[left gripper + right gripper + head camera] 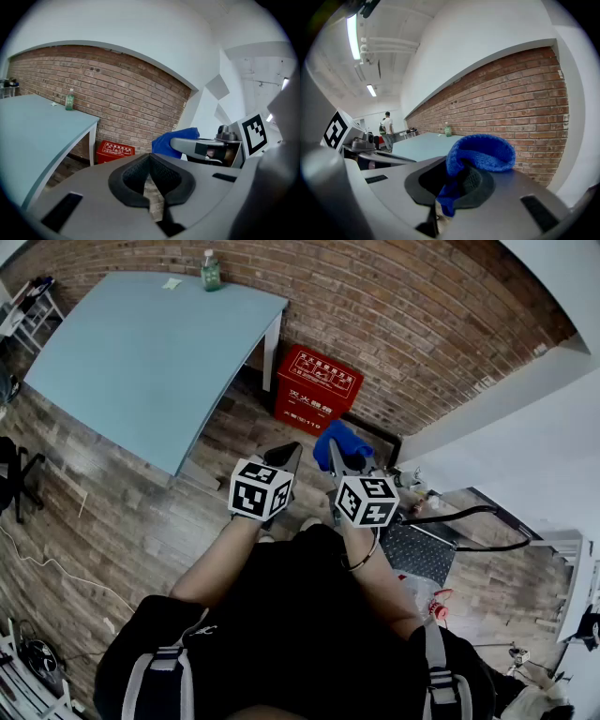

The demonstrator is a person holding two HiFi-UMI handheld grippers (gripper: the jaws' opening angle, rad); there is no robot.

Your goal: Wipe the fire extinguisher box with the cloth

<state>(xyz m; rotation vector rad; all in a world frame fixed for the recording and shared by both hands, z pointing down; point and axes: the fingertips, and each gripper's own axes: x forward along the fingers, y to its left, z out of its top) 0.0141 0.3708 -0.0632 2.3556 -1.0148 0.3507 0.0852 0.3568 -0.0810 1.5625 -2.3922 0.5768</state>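
Note:
The red fire extinguisher box (317, 382) stands on the floor against the brick wall, beside the table's leg; it also shows low in the left gripper view (114, 151). My right gripper (336, 452) is shut on a blue cloth (343, 440), which bulges out of its jaws (479, 155). That cloth and the right gripper appear at the right of the left gripper view (176, 140). My left gripper (291, 455) is shut with nothing in it (151, 187). Both are held in the air a short way from the box.
A light blue table (141, 357) stands left of the box with a green bottle (210, 272) near its far edge. Black cables (469, 521) and a dark mat lie on the floor at the right. A white wall (525, 427) runs along the right. A person (387, 131) stands far off.

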